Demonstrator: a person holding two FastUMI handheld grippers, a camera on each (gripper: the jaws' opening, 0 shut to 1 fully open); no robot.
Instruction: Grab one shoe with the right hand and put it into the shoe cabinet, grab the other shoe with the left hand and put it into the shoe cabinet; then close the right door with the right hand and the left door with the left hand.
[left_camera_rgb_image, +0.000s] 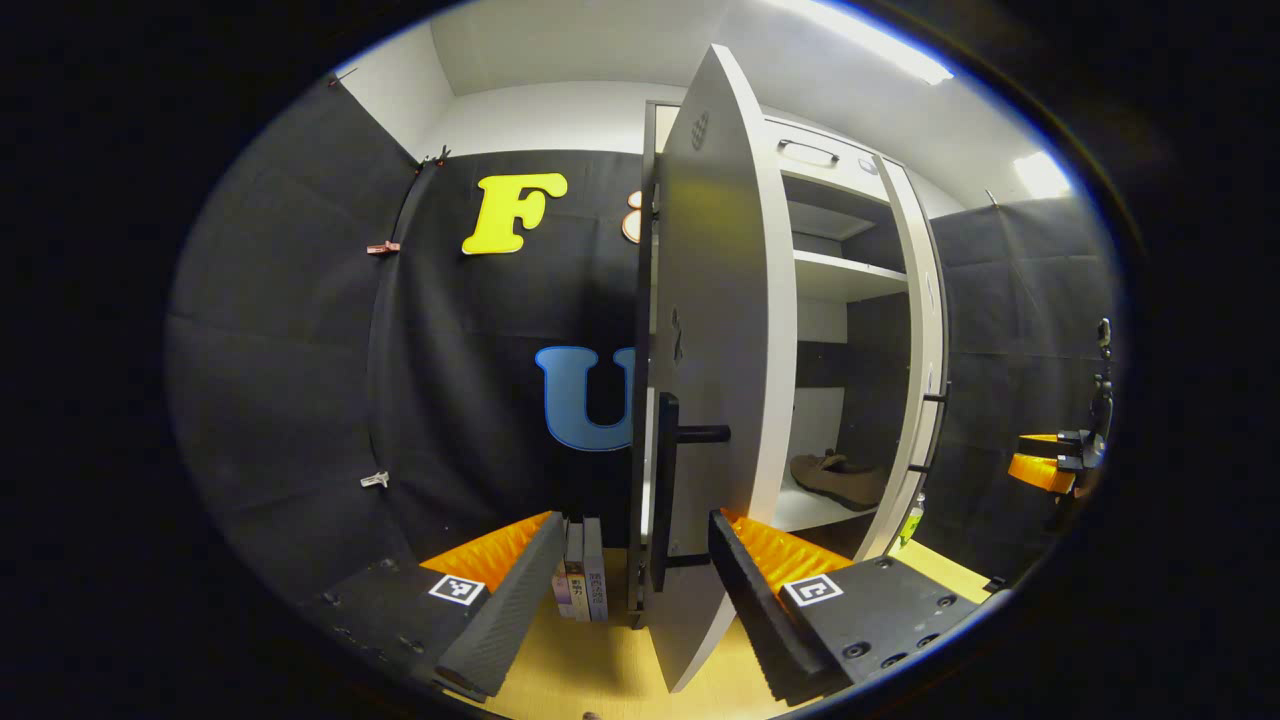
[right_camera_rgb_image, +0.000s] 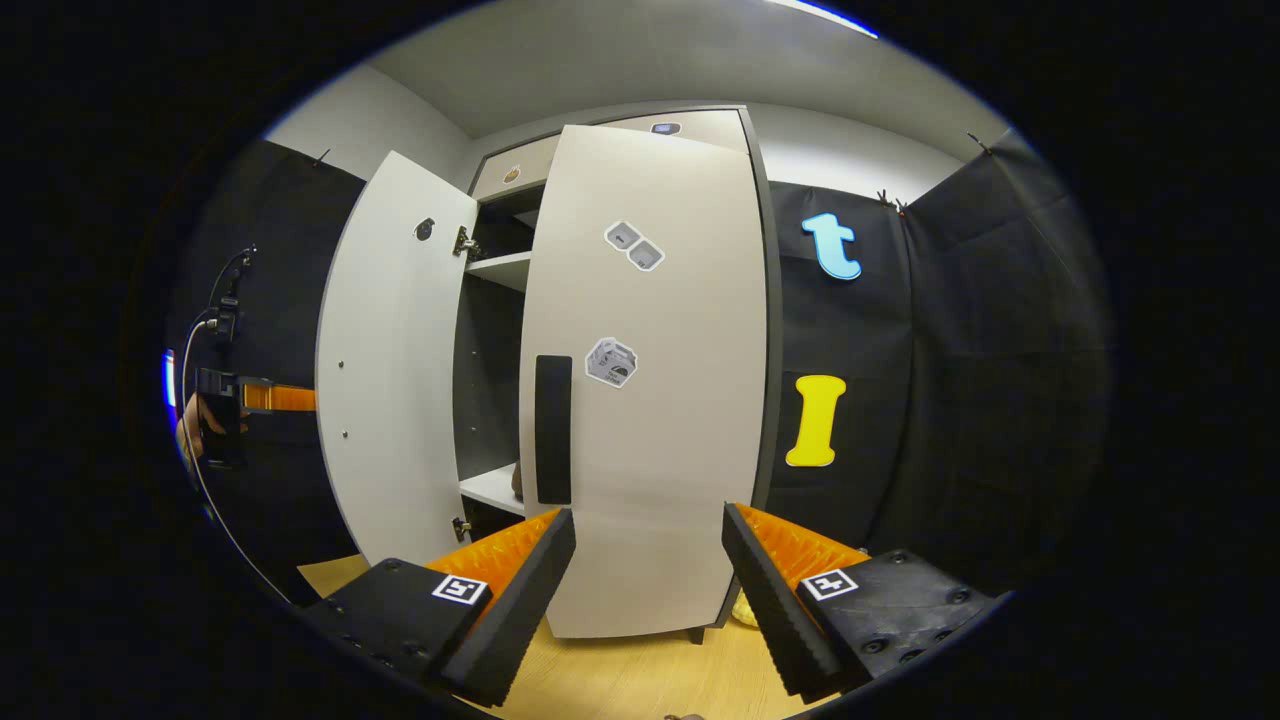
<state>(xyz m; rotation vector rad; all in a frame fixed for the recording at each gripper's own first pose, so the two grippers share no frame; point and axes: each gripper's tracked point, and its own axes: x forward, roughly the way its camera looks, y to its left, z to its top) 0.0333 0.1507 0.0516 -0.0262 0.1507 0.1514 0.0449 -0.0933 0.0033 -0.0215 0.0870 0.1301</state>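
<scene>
- Two grippers are ours to hold: the left gripper (left_camera_rgb_image: 635, 585) has its jaws spread, the edge of the left door (left_camera_rgb_image: 705, 330) standing between the fingers, and we cannot tell whether either finger touches it.
- Our right gripper (right_camera_rgb_image: 648, 590) is spread too, pinching nothing, pointed at the face of the right door (right_camera_rgb_image: 650, 400).
- From the left gripper view we see into the shoe cabinet (left_camera_rgb_image: 860, 270): one brown shoe (left_camera_rgb_image: 838, 478) lies on the lower shelf; we cannot make out a second one.
- From the right gripper view the right door stands nearly closed and hides that shelf; the left door hangs wide open.
- Each view catches the other gripper at its edge, orange and black, with a hand (right_camera_rgb_image: 188, 432) behind the left one.
- Doors: two, each with one black handle (right_camera_rgb_image: 553, 428); three stickers on the right door.
- Several books (left_camera_rgb_image: 582, 575) stand on the wooden floor (left_camera_rgb_image: 600, 665) beside the cabinet.
</scene>
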